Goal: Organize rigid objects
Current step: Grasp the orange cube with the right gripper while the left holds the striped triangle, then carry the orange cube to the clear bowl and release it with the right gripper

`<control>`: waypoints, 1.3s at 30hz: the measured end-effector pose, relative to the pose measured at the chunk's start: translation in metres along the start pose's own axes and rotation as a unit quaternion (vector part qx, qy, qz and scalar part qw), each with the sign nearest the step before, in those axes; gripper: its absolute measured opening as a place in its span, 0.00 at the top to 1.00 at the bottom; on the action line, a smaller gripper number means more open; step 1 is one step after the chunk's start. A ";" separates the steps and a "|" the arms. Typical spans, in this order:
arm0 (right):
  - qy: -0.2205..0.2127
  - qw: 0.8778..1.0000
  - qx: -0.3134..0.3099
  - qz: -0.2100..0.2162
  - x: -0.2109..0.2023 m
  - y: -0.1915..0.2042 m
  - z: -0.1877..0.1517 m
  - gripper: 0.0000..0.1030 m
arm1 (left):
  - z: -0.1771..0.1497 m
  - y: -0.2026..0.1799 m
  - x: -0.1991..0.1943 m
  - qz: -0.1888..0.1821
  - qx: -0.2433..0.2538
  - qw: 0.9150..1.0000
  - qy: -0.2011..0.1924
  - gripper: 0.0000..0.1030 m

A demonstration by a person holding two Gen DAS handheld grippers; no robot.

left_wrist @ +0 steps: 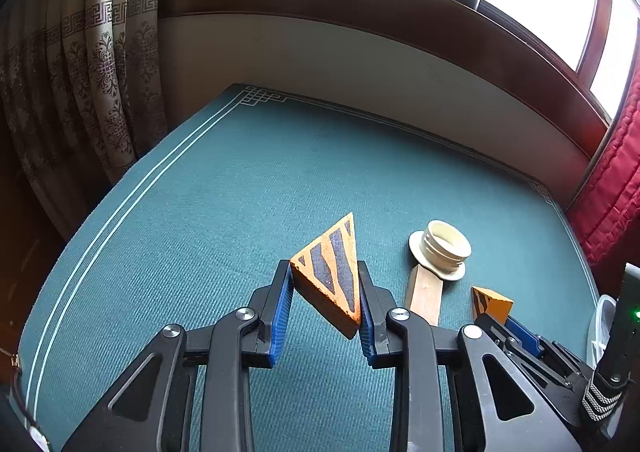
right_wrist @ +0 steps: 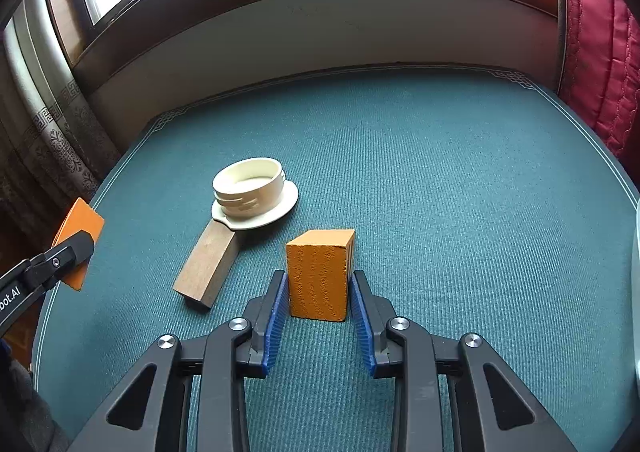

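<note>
Left tool (left_wrist: 325, 294) clamps an orange wedge block with dark stripes (left_wrist: 330, 272), held at lower centre of the left wrist view above the teal worktop (left_wrist: 224, 188). Right tool (right_wrist: 319, 294) is closed on a second orange block (right_wrist: 318, 276), which stands on the worktop at lower centre of the right wrist view. Left of it lie a wooden bar (right_wrist: 208, 266) and, touching the bar's far end, a cream threaded ring (right_wrist: 252, 192).

Two orange wedge blocks show: one (left_wrist: 332, 272) left of the cream threaded fitting (left_wrist: 442, 248), one (right_wrist: 320, 272) right of it. One such fitting is visible, and one wooden bar (right_wrist: 208, 268) touches its flange.
</note>
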State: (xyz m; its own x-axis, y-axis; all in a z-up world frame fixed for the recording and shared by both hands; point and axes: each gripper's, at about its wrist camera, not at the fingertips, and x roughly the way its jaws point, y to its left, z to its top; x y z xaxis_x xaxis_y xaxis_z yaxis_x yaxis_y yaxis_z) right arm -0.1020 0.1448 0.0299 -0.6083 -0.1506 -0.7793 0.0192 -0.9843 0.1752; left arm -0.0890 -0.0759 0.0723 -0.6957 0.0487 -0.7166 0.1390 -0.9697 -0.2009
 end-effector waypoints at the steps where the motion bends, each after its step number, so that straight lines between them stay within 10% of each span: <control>1: 0.000 1.000 0.002 -0.001 0.000 0.000 0.000 0.67 | 0.000 0.000 0.000 0.000 0.000 1.000 0.000 0.71; 39: -0.106 0.988 0.101 -0.054 -0.102 -0.072 -0.024 0.68 | -0.024 -0.047 -0.001 -0.023 0.078 0.997 -0.002 0.71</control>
State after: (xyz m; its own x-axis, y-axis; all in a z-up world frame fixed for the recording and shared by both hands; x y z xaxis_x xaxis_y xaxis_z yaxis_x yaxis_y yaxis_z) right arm -0.0220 0.2284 0.0823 -0.7508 -0.0019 -0.6605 -0.2013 -0.9518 0.2316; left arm -0.0779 -0.0249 0.0667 -0.7023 0.0923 -0.7059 -0.0028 -0.9919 -0.1269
